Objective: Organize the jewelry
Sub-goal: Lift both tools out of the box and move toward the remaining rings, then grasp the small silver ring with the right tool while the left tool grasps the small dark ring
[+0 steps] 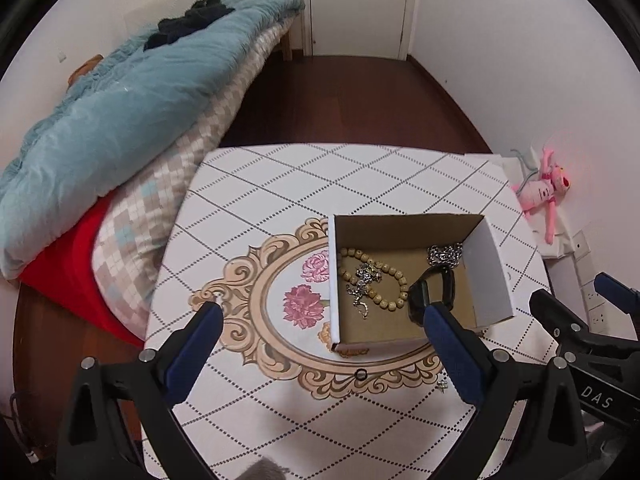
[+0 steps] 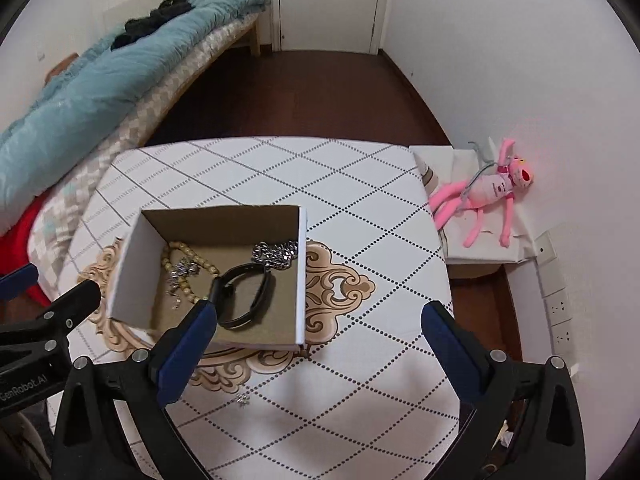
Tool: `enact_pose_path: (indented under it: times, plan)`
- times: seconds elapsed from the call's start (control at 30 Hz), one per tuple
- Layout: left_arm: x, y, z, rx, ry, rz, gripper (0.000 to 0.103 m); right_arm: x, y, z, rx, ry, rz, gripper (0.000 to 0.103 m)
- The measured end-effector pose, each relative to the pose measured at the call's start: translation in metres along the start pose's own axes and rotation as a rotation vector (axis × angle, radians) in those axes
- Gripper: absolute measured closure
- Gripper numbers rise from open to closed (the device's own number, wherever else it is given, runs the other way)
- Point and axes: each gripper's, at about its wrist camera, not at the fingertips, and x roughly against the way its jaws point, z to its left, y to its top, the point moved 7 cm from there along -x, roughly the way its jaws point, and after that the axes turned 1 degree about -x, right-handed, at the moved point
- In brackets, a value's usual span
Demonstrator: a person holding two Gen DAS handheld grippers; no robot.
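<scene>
An open cardboard box (image 1: 486,272) (image 2: 124,268) sits on the patterned table. It holds a wooden bead bracelet (image 1: 394,276) (image 2: 178,249), a small silver pendant chain (image 1: 362,282) (image 2: 182,272), a silver chain (image 1: 444,256) (image 2: 276,255) and a black band (image 1: 434,288) (image 2: 244,300). A small silver earring (image 1: 442,385) (image 2: 242,399) and a tiny black ring (image 1: 361,373) lie on the table in front of the box. My left gripper (image 1: 324,316) is open and empty, in front of the box. My right gripper (image 2: 320,316) is open and empty, by the box's front right corner.
A bed with a teal duvet (image 1: 120,108) (image 2: 100,80) stands left of the table. A pink plush toy (image 1: 546,188) (image 2: 492,192) lies on a white box at the right wall. Wall sockets (image 2: 560,312) are on the right. A door (image 1: 360,4) is at the back.
</scene>
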Motion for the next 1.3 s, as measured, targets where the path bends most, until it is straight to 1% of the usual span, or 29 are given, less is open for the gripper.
enact_pose_path:
  times: [0.13,0.23,0.27,0.33,0.4,0.47,0.53,0.6,0.7,0.77,0.83,0.9,0.93,0.97,1.0,1.17,1.23,1.3]
  plan:
    - [0.02,-0.006,0.006,0.0,0.011,-0.036,0.0,0.023,-0.006,0.0,-0.008,0.013,-0.038,0.0]
    - [0.027,-0.018,0.01,0.006,-0.001,-0.034,0.0,0.034,-0.016,0.001,-0.016,0.03,-0.047,0.0]
    - [0.027,-0.023,0.012,0.011,0.006,-0.032,0.0,0.034,-0.019,0.002,-0.018,0.035,-0.045,0.0]
    - [0.025,-0.032,0.014,0.013,0.009,-0.027,0.0,0.033,-0.028,0.003,-0.019,0.042,-0.039,0.0]
    - [0.012,-0.045,0.017,0.006,0.025,0.003,0.0,0.023,-0.042,0.007,-0.022,0.053,-0.016,0.0]
    - [-0.005,-0.061,0.019,-0.002,0.044,0.041,0.0,0.008,-0.059,0.014,-0.024,0.088,0.012,0.001]
    - [-0.023,-0.075,0.022,-0.011,0.065,0.081,0.0,-0.011,-0.077,0.023,-0.022,0.123,0.04,0.012]
    - [-0.042,-0.093,0.026,-0.017,0.082,0.129,0.0,-0.029,-0.092,0.033,-0.027,0.165,0.069,0.034]
    - [-0.062,-0.111,0.033,-0.008,0.09,0.182,0.0,-0.05,-0.109,0.044,-0.029,0.198,0.09,0.045]
    - [-0.068,-0.118,0.037,-0.006,0.099,0.197,0.0,-0.06,-0.116,0.051,-0.025,0.21,0.092,0.046]
    - [-0.071,-0.122,0.04,-0.007,0.107,0.204,0.0,-0.068,-0.121,0.056,-0.01,0.211,0.09,0.052]
    - [-0.073,-0.124,0.042,-0.007,0.111,0.208,0.0,-0.075,-0.125,0.062,0.006,0.21,0.096,0.065]
    - [-0.074,-0.124,0.042,-0.005,0.109,0.21,0.0,-0.074,-0.125,0.065,0.025,0.2,0.071,0.067]
    - [-0.075,-0.125,0.042,-0.001,0.107,0.212,0.0,-0.073,-0.125,0.066,0.032,0.19,0.061,0.076]
    - [-0.075,-0.124,0.042,0.002,0.105,0.211,0.001,-0.073,-0.126,0.068,0.04,0.183,0.058,0.09]
    - [-0.079,-0.114,0.033,-0.007,0.073,0.193,0.001,-0.071,-0.123,0.059,0.008,0.208,0.043,0.091]
    - [-0.083,-0.11,0.023,-0.004,0.029,0.192,0.001,-0.065,-0.12,0.047,-0.028,0.211,0.029,0.091]
    - [-0.084,-0.106,0.009,-0.014,0.0,0.173,0.002,-0.06,-0.117,0.034,-0.063,0.206,0.019,0.091]
